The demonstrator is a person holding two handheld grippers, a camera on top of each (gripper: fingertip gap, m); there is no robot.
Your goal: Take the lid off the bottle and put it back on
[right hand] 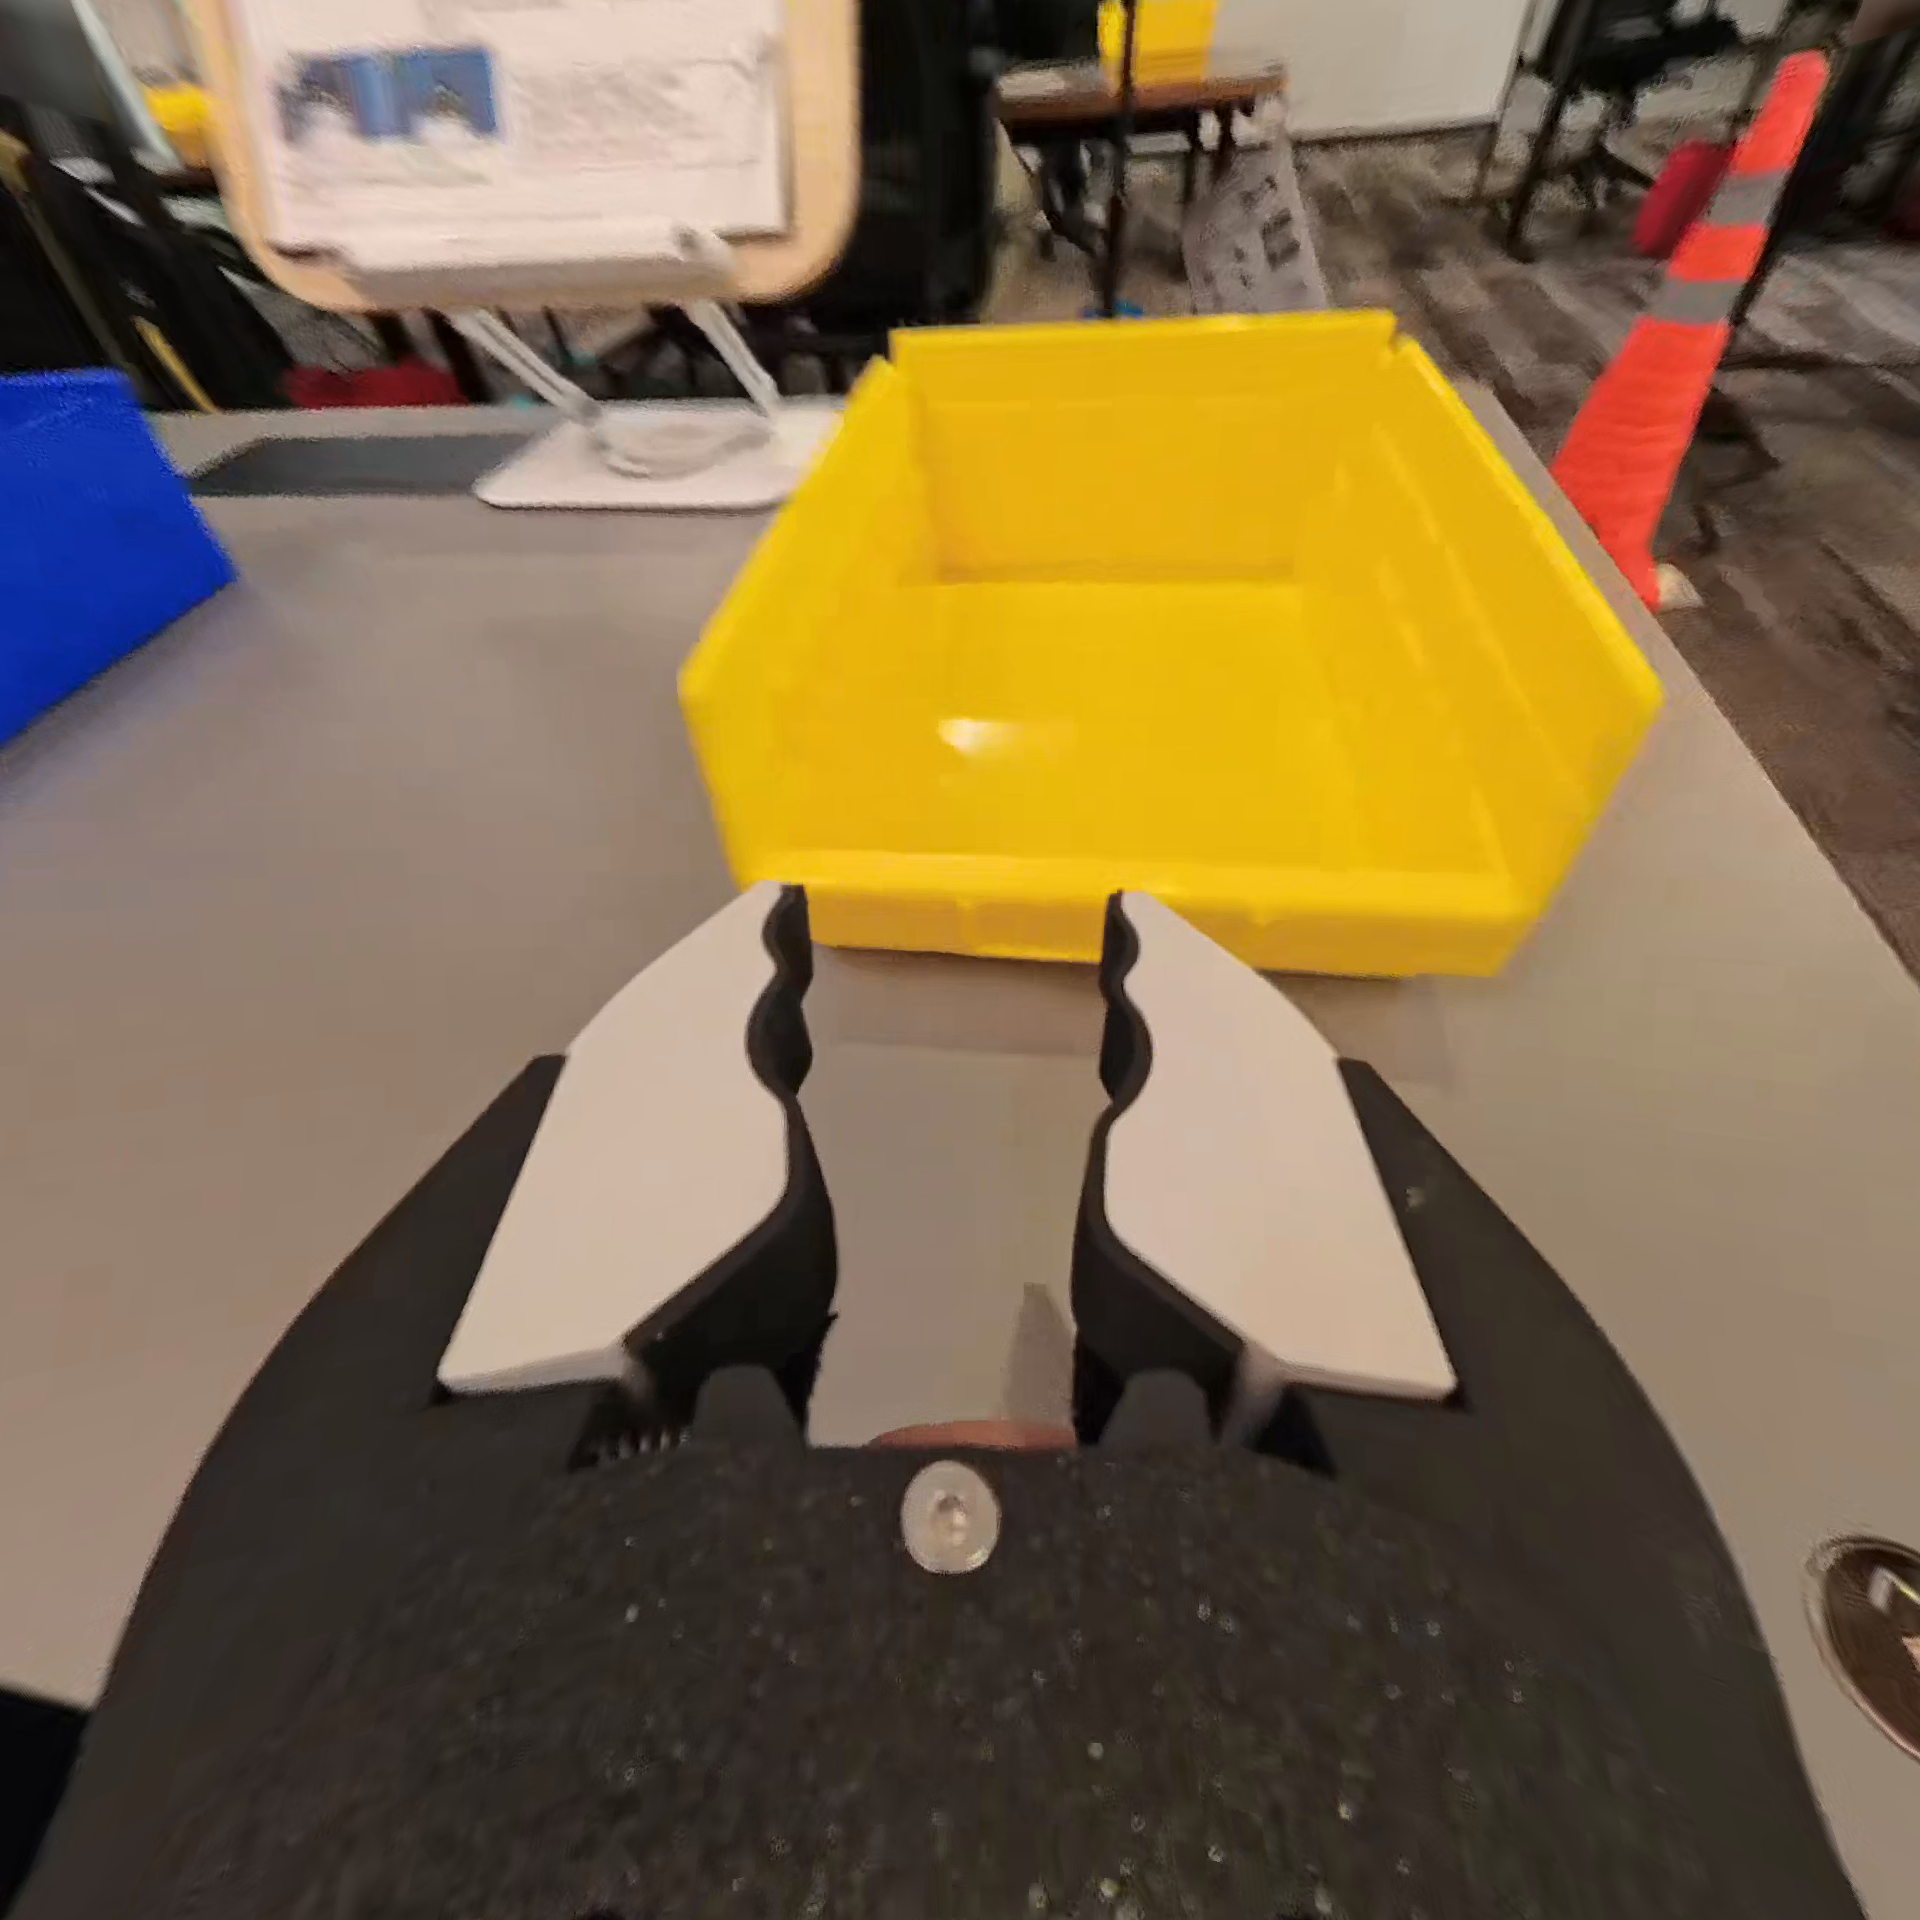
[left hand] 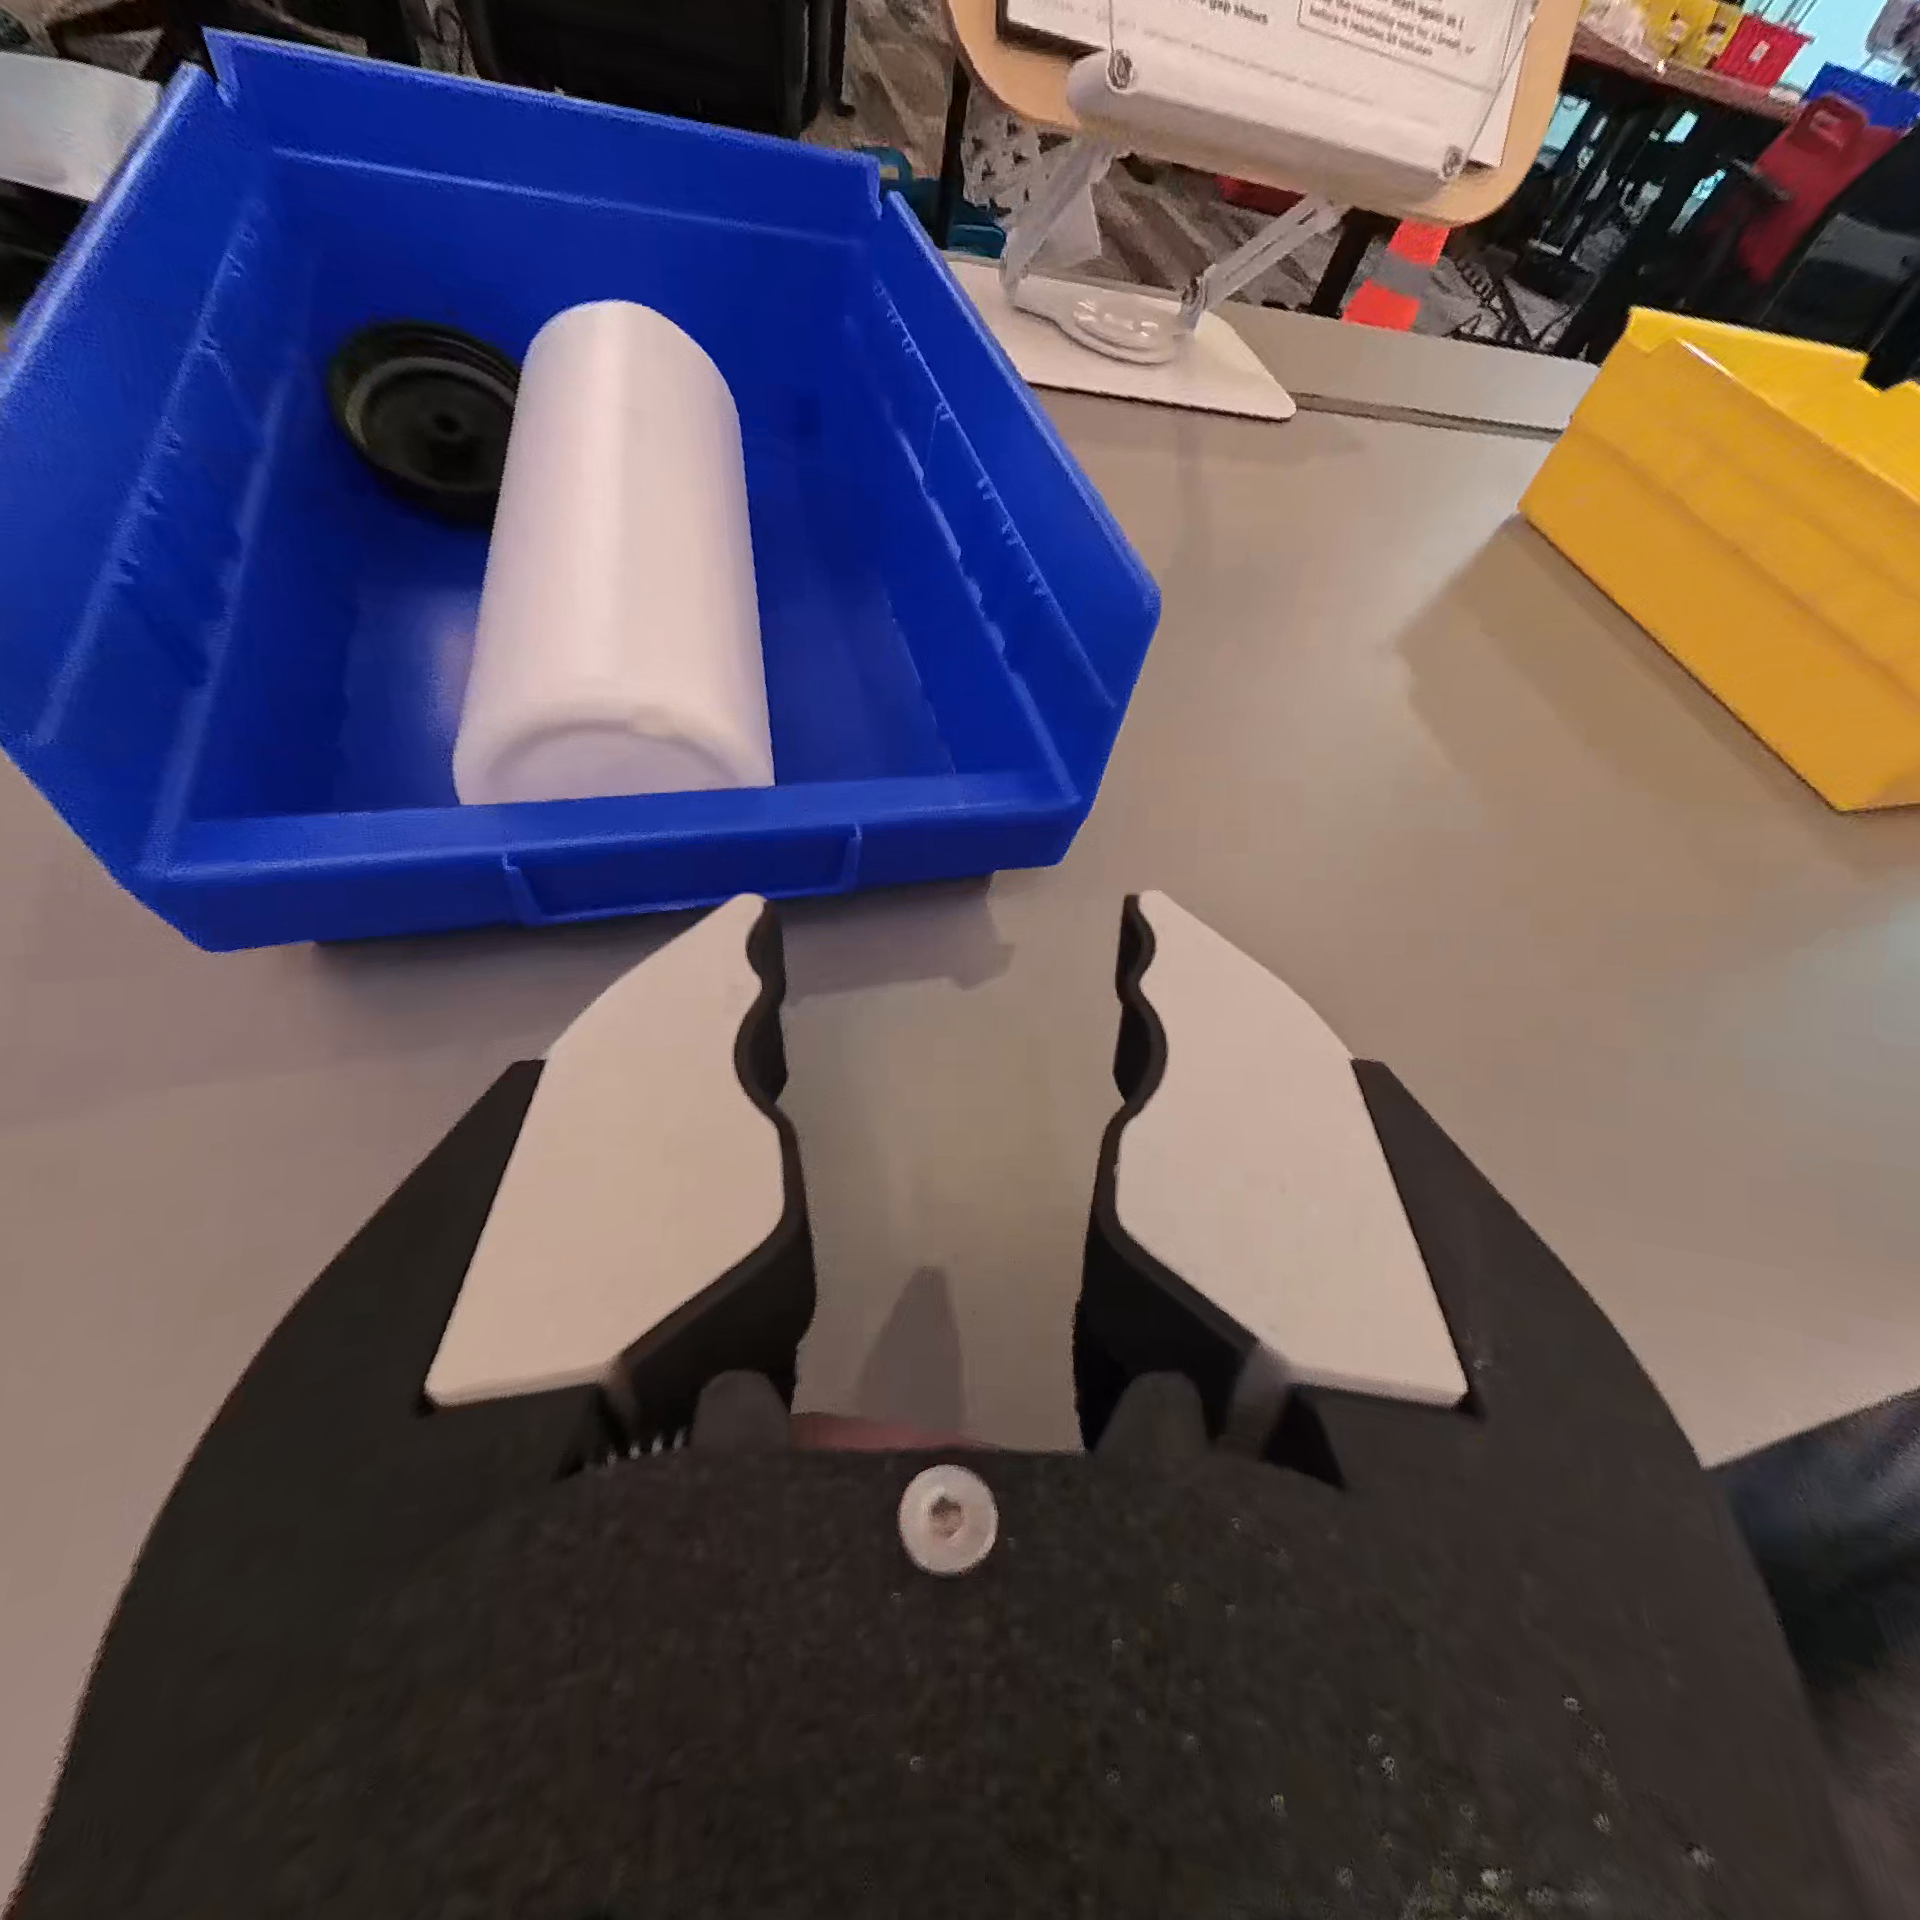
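A white cylindrical bottle [left hand: 618, 561] lies on its side in a blue bin [left hand: 966, 582] on the grey table. A black round lid [left hand: 421, 416] lies in the bin beside the bottle's far end, partly hidden behind it. Whether the lid touches the bottle I cannot tell. My left gripper [left hand: 948, 914] is open and empty, just in front of the blue bin's near wall and to the right of the bottle. My right gripper [right hand: 954, 904] is open and empty, just in front of an empty yellow bin [right hand: 1558, 665].
A white stand holding a board with papers [left hand: 1153, 332] sits at the table's far edge between the bins. The yellow bin [left hand: 1725, 540] shows at right in the left wrist view, the blue bin [right hand: 83, 540] at left in the right wrist view. An orange cone [right hand: 1662, 343] stands on the floor.
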